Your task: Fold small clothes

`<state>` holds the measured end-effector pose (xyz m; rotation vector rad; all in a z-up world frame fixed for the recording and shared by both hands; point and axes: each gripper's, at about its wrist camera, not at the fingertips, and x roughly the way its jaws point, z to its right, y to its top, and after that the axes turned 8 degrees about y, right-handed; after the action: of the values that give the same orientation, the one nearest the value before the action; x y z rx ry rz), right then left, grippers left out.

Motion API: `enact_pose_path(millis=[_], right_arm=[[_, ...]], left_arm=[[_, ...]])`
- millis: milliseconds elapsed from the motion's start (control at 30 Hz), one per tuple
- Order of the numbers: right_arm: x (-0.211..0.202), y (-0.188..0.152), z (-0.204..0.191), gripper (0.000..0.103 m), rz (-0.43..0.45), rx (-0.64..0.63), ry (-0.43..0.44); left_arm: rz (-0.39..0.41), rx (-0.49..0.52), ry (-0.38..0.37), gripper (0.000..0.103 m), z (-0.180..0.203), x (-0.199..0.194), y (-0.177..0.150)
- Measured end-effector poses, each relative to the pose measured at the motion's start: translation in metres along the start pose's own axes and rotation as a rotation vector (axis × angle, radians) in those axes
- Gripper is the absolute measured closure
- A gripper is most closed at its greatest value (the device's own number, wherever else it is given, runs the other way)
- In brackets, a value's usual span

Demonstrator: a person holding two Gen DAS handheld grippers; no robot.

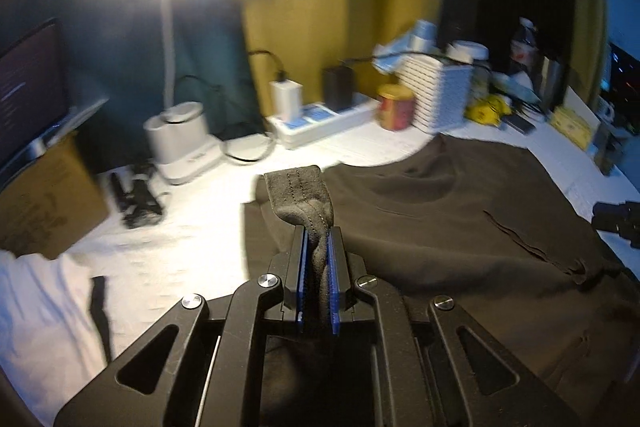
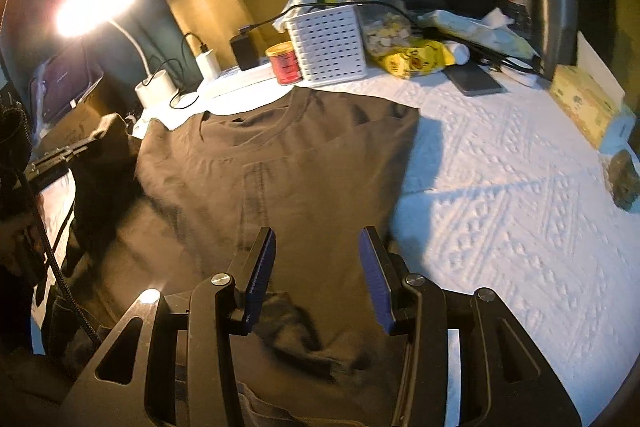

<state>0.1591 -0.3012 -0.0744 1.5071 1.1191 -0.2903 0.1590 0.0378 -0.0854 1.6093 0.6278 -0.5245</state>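
A dark T-shirt (image 2: pixel 288 179) is laid flat on the white-covered surface (image 2: pixel 500 195), collar toward the white basket (image 2: pixel 328 43). A stitched hem is clamped in the left gripper (image 1: pixel 318 247). The right gripper (image 2: pixel 316 263) is held spread, empty, above the body. The fabric is judged soft, light and limp; seamed edges are advised as holds.

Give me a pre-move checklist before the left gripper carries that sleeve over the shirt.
1. Left gripper clamped on the sleeve: ok, fabric is pinched between its pads.
2. Right gripper free: ok, open above the t-shirt, holding nothing.
3. Shirt body flat: not ok, wrinkles near the hem.
4. Right side already folded in: ok, straight edge on the white cloth.
5. Clutter clear of the collar: cannot tell, the red can and white basket stand close behind it.
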Motion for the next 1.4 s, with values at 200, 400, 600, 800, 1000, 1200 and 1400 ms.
enact_pose_path(millis=[200,400,600,800,1000,1200,1400], right_arm=[[-0.010,-0.006,0.017,0.057,0.012,0.034,-0.012],[-0.013,-0.010,0.023,0.057,0.014,0.051,-0.018],[-0.011,-0.011,0.020,0.057,0.009,0.048,-0.013],[-0.007,-0.011,0.012,0.057,0.001,0.034,-0.008],[0.001,-0.010,0.004,0.057,-0.010,0.021,0.001],[0.006,-0.007,0.002,0.057,-0.024,0.003,-0.007],[0.013,0.009,0.018,0.057,-0.031,-0.013,-0.045]], left_arm=[[-0.096,0.043,-0.098,0.094,0.035,0.025,-0.004],[-0.198,0.031,-0.197,0.071,0.055,0.040,-0.017],[-0.183,-0.035,-0.268,0.030,0.039,0.017,-0.021],[-0.178,-0.057,-0.190,0.030,-0.002,-0.004,-0.037],[-0.215,-0.022,-0.251,0.030,0.005,-0.006,-0.055],[-0.208,-0.027,-0.255,0.030,0.008,0.002,-0.051],[-0.192,-0.057,-0.158,0.030,-0.025,0.031,-0.034]])
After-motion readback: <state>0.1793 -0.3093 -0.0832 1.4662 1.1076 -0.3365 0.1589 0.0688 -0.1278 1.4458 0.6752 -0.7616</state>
